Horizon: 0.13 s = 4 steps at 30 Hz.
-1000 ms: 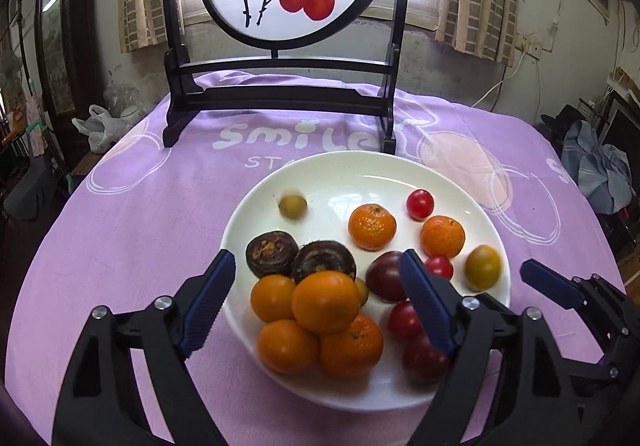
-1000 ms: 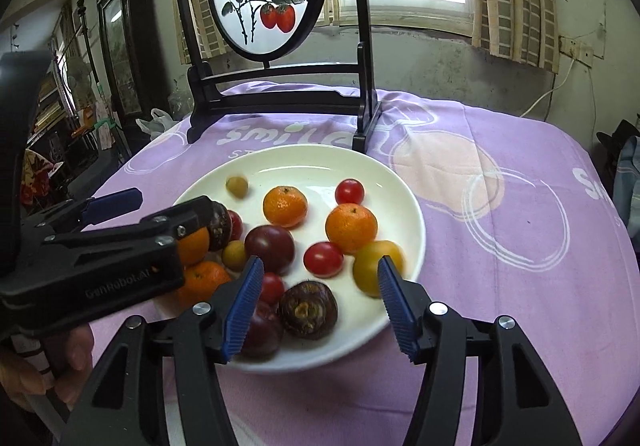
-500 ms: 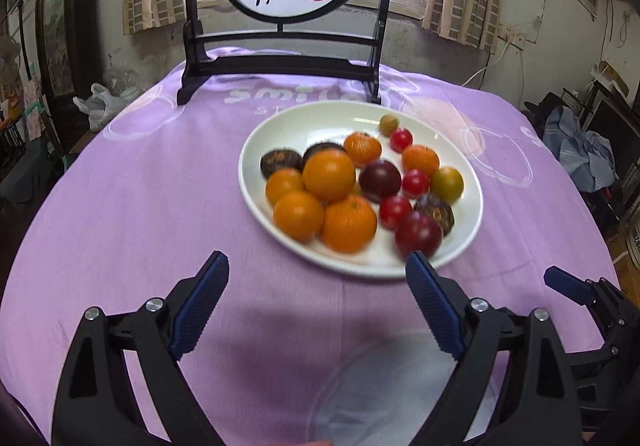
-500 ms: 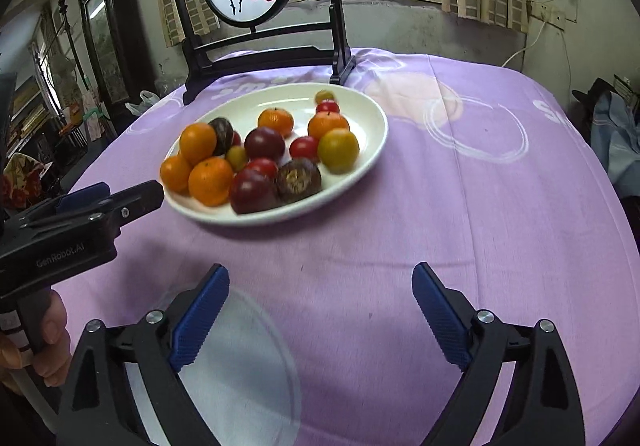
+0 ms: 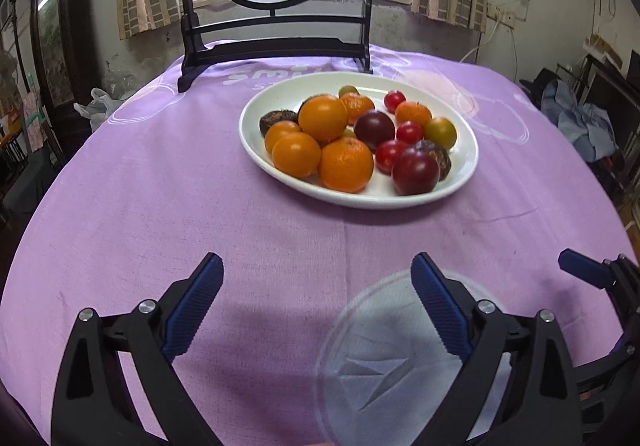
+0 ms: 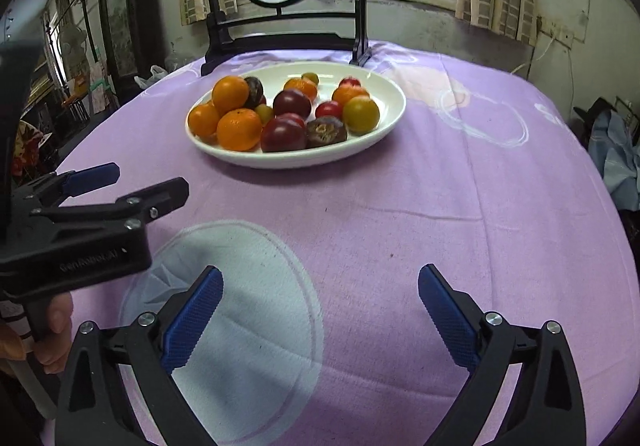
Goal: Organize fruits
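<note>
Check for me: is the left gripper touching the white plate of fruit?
Apart. In the left wrist view the left gripper has open, empty jaws over bare purple tablecloth, with a wide strip of cloth before the white plate.

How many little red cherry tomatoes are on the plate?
3: far tomato toward the back rim of the plate, middle tomato beside the yellow-green fruit, near tomato behind the front plum. Others may be hidden.
</note>
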Motion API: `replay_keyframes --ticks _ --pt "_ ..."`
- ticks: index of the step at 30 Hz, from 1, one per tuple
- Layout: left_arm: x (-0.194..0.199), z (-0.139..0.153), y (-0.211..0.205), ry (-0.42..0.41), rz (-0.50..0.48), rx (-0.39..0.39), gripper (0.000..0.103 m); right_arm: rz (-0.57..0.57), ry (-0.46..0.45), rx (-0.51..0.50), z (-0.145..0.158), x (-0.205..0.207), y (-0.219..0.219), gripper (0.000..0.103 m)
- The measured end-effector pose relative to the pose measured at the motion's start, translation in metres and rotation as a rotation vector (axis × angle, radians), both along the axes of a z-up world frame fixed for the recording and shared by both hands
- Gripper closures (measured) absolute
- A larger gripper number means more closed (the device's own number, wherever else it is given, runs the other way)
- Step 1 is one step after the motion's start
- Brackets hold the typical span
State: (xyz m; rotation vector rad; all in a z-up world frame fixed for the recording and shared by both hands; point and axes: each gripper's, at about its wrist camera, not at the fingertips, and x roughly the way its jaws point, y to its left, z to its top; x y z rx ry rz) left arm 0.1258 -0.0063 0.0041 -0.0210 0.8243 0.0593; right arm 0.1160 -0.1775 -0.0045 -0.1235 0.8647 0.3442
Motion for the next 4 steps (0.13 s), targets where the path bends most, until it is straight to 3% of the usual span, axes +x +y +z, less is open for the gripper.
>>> replay_keyframes --ticks 4 --pt "0.0005 -0.0107 -0.0013 0.028 -0.004 0.013 0.010 -0.012 0.037 -0.014 -0.0075 -0.0012 0.0018 0.004"
